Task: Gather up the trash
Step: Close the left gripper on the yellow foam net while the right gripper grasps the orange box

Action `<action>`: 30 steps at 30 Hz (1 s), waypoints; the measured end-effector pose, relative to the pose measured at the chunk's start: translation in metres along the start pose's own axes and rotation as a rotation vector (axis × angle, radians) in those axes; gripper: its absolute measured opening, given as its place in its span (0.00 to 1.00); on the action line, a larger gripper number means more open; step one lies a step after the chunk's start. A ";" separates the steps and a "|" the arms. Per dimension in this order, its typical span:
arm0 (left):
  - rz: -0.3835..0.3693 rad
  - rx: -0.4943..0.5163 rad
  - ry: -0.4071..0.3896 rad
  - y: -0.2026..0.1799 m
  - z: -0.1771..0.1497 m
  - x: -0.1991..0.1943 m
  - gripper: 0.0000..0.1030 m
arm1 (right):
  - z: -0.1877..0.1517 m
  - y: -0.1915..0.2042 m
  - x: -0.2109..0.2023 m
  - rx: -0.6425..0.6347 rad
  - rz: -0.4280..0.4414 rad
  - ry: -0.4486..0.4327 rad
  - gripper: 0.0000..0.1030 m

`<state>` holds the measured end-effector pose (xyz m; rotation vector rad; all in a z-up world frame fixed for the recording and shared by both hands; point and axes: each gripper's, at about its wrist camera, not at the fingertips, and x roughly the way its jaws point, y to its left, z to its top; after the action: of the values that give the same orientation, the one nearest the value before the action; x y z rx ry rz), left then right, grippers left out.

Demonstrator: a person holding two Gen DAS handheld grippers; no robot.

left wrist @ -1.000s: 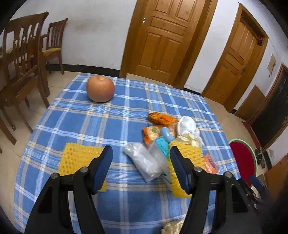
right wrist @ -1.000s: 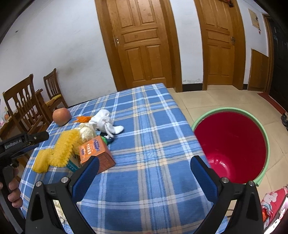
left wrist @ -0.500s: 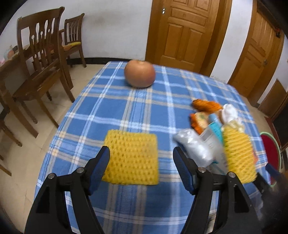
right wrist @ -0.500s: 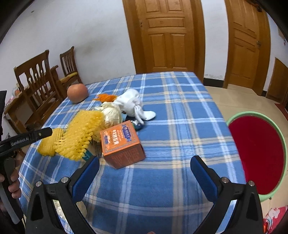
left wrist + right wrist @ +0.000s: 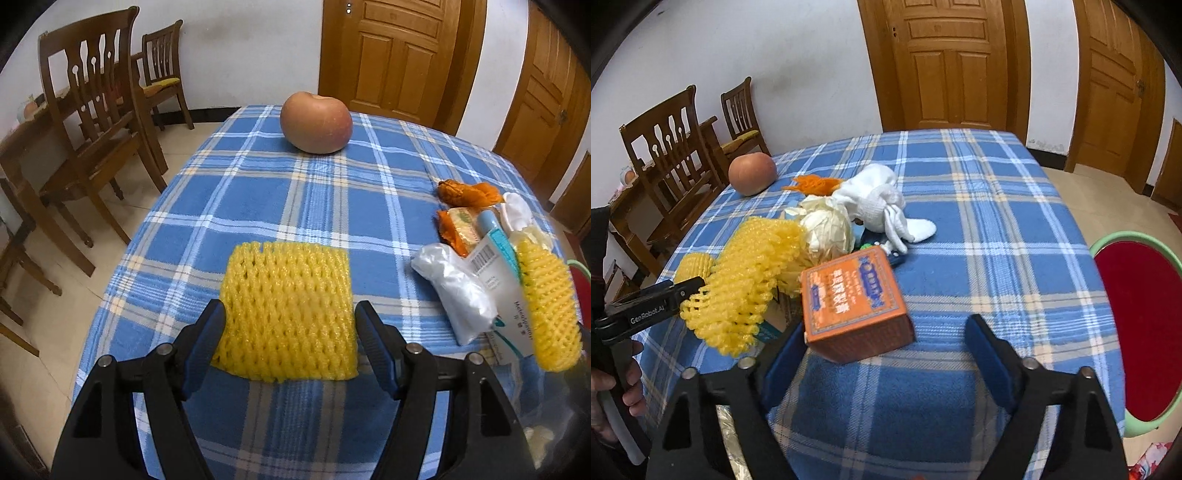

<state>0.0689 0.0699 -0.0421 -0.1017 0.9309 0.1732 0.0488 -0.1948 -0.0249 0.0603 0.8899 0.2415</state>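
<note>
Both of your grippers have closed in on the trash since a second ago, each now straddling one piece with nothing clamped.

Your blue plaid tablecloth (image 5: 990, 206) has open cloth on its right half, up to the edge beside the red bin (image 5: 1137, 332), whose green rim is cut off by the frame. Your right gripper (image 5: 882, 343) gapes wide around the orange carton (image 5: 849, 299), whose near corner hides the left pad. Your left gripper (image 5: 290, 339) spreads just wider than the flat yellow foam net (image 5: 288, 314); you cannot tell if the pads touch it. A second, curled foam net (image 5: 746, 273) covers part of the pile, beside crumpled paper (image 5: 827, 229), a white glove (image 5: 879, 199) and a round apple (image 5: 316, 122).
</note>
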 end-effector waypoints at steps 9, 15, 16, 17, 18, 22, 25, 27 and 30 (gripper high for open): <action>0.018 -0.040 -0.020 0.014 0.004 0.009 0.60 | -0.003 -0.005 0.001 0.026 0.035 0.011 0.57; -0.060 -0.094 -0.039 0.031 0.005 0.002 0.11 | -0.006 -0.010 -0.004 0.056 0.047 0.006 0.56; -0.087 -0.107 -0.041 0.033 0.005 0.001 0.10 | -0.007 -0.010 -0.005 0.060 0.046 0.003 0.56; -0.108 -0.115 -0.041 0.035 0.005 0.000 0.10 | -0.007 -0.011 -0.006 0.062 0.045 0.001 0.56; -0.126 -0.120 -0.041 0.035 0.004 -0.002 0.10 | -0.008 -0.012 -0.008 0.066 0.045 -0.002 0.56; -0.163 -0.102 -0.057 0.028 0.004 -0.012 0.10 | -0.010 -0.015 -0.014 0.082 0.045 -0.008 0.56; -0.189 -0.071 -0.080 0.016 0.005 -0.024 0.10 | -0.011 -0.019 -0.020 0.091 0.036 -0.020 0.56; -0.210 -0.051 -0.092 0.008 0.007 -0.033 0.10 | -0.011 -0.022 -0.024 0.098 0.032 -0.024 0.56; -0.247 -0.020 -0.103 -0.007 0.010 -0.044 0.10 | -0.012 -0.028 -0.031 0.113 0.020 -0.038 0.56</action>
<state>0.0526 0.0603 -0.0002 -0.2228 0.8060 -0.0406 0.0259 -0.2296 -0.0126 0.1785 0.8652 0.2078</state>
